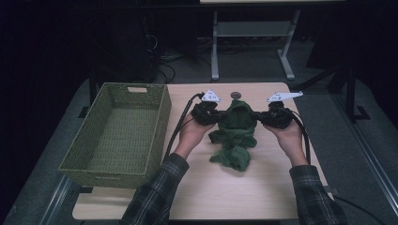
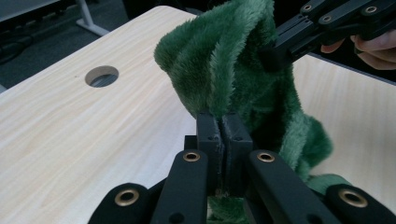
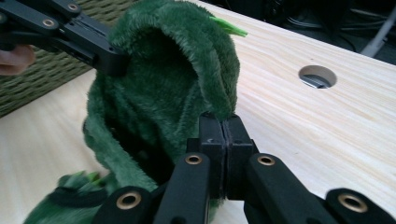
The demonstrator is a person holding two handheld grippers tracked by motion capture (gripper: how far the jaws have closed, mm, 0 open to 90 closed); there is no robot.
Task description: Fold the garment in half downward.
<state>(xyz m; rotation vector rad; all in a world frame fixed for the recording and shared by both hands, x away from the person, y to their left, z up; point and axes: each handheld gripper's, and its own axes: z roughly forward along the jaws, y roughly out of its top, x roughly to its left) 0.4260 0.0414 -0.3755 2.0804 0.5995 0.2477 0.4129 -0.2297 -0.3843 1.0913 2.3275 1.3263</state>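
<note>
A fuzzy green cloth (image 1: 236,133) hangs between both grippers over the middle of the wooden table, its lower part bunched on the tabletop. My left gripper (image 1: 217,115) is shut on the cloth's left upper edge (image 2: 219,79), jaws pressed together on the fabric. My right gripper (image 1: 261,116) is shut on the right upper edge (image 3: 187,84). The left gripper view shows the other gripper (image 2: 275,53) pinching the far side of the cloth. The right gripper view shows the other gripper (image 3: 114,63) likewise. The top of the cloth is spread open between them.
A woven green basket (image 1: 162,123) stands on the table's left part, close beside the left hand. A round cable hole (image 1: 235,94) sits in the tabletop just behind the cloth. A table frame (image 1: 253,33) stands on the floor beyond.
</note>
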